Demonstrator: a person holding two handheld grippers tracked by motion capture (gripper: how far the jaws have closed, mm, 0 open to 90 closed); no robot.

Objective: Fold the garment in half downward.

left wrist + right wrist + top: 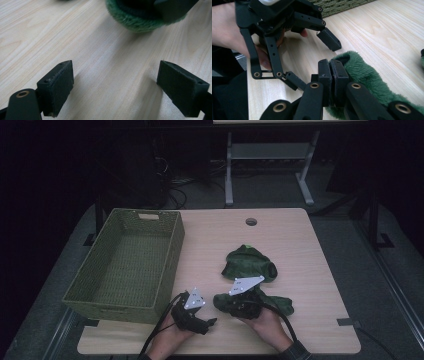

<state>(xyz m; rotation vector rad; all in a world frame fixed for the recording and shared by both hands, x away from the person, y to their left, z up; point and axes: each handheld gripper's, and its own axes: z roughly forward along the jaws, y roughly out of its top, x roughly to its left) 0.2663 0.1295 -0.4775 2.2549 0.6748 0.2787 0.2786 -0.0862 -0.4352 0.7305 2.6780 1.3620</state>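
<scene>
Nearest me, my left gripper (212,321) rests with jaws wide apart over bare table (300,250), holding nothing. Just beside it, my right gripper (331,75) pinches the green fleece garment (248,265) at mid-table. Farther left stands the woven basket (127,262).

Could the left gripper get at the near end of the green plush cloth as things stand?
Probably yes. The left gripper stands open over bare table, and the green plush cloth lies just ahead with nothing between. The right gripper, shut on that end, crowds the spot.
</scene>
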